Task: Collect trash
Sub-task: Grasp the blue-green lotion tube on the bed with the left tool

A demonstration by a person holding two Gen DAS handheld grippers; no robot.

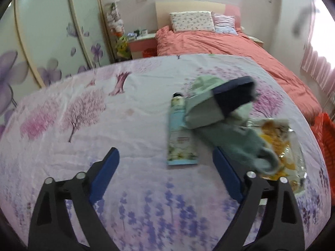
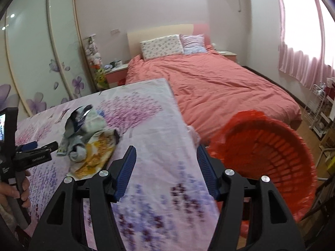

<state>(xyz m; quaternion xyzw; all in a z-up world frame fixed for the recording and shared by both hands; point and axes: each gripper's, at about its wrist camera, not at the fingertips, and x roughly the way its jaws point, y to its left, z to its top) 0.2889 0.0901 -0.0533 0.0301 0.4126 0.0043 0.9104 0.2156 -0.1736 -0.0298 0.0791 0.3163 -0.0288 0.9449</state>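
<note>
On the floral sheet lies a pile: a light blue flowered packet, grey-green and navy socks, and a yellow snack wrapper. My left gripper is open and empty, just short of the packet, its right finger beside the socks. The pile also shows in the right wrist view: socks, wrapper. My right gripper is open and empty over the sheet's right edge, next to a red bin lined with a red bag. The left gripper shows at the left.
A bed with a salmon cover and two pillows lies beyond the sheet. A wardrobe with purple flower doors stands at left, a nightstand by it. A white wire rack and pink curtains are at right.
</note>
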